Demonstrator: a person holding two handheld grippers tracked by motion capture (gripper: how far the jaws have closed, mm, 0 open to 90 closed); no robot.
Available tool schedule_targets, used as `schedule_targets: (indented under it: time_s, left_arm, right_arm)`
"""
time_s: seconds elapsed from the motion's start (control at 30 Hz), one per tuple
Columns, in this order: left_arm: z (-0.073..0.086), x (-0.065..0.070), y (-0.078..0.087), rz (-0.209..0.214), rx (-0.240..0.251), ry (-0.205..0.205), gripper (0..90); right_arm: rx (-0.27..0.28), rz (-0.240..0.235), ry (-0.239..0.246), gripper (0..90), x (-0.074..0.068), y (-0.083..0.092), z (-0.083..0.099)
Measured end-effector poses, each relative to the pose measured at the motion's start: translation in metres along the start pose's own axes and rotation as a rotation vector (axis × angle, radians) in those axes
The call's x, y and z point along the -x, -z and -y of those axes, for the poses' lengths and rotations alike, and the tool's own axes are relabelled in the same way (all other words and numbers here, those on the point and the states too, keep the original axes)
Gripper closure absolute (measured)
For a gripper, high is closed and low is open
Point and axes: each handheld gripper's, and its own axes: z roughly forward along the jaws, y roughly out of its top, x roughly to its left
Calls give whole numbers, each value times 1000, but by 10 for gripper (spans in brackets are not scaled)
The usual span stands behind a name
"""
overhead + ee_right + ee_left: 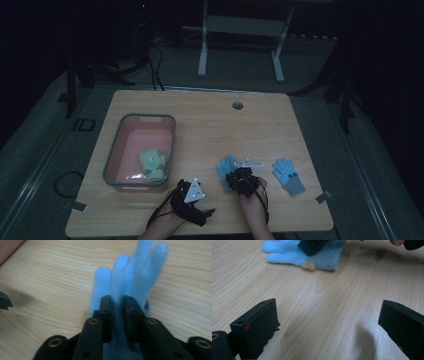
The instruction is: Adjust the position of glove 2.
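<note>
We see our right tongs (234,176) down on the light blue glove (226,165) that lies flat near the front middle of the wooden bench (210,125). In the right gripper view the two black jaws stand narrow, with a fold of the glove's (130,275) fabric between them, its fingers pointing away from us along the wood; whether the pads truly press on it we cannot tell for certain, since the gap is small but not fully closed. In the left gripper view the same glove (287,252) lies at the top of the frame, with the right tongs' black jaw set on its cuff end.

Our left tongs (209,212) rest low near the front edge of the bench, a little to the left of the right hand (254,200), and carry the grey three-cornered plate on top. In the left gripper view their jaws stand wide apart with bare wood between them.

A second blue glove (288,176) lies to the right of the first, apart from it, with a grey cuff towards us. Between the two gloves, slightly farther back, lies a small pale flat piece (250,163). To the left sits a grey-rimmed pink bin (123,131) that holds a pale green bundle (153,165) near its front right corner.
</note>
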Motion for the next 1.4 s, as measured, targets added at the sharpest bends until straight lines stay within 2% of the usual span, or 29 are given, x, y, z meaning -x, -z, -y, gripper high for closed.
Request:
schedule_targets:
  time_s: [0.07,0.13,0.2,0.33,0.5,0.53,0.6,0.63,0.67,0.7,0.83,1.0,1.03,1.07,1.1,1.23,1.4]
  left_arm:
    - [0,0,0,2,1,2,29]
    - [0,-1,0,2,1,4,29]
    - [0,-1,0,5,0,3,29]
    - [0,-1,0,11,0,2,30]
    - [0,-1,0,19,-5,1,29]
    - [0,-1,0,20,-5,2,29]
    - [0,-2,0,21,-4,3,29]
    - [0,-2,0,21,-4,3,29]
    - [1,-2,1,24,1,7,29]
    - [1,-2,1,25,1,10,29]
    - [1,-2,1,28,6,9,30]
    - [1,-2,1,33,3,7,29]
    - [1,-2,1,33,3,7,29]
    - [1,-2,1,34,3,8,29]
    - [1,-2,1,33,2,8,29]
    - [1,-1,1,31,1,2,29]
    - [1,-1,0,28,-4,3,29]
  right_arm:
    - [1,-2,9,715,0,1,0]
    - [0,-25,10,661,0,4,-3]
    - [13,-23,20,618,1,10,-5]
    - [20,-46,54,544,10,20,-13]
    - [34,-55,157,581,29,36,-22]
    - [32,-55,170,589,34,38,-23]
    - [41,-86,193,602,45,44,-24]
    - [41,-86,193,602,45,44,-24]
    - [37,-77,193,615,51,47,-24]
    - [43,-83,222,620,62,53,-23]
    - [59,-107,248,622,83,67,-18]
    - [58,-100,247,620,115,80,-7]
    - [58,-100,247,620,115,80,-7]
    - [55,-86,248,620,122,82,-4]
    - [34,-54,228,616,136,85,1]
    - [1,-8,227,615,156,88,10]
    - [1,-7,265,605,179,93,19]
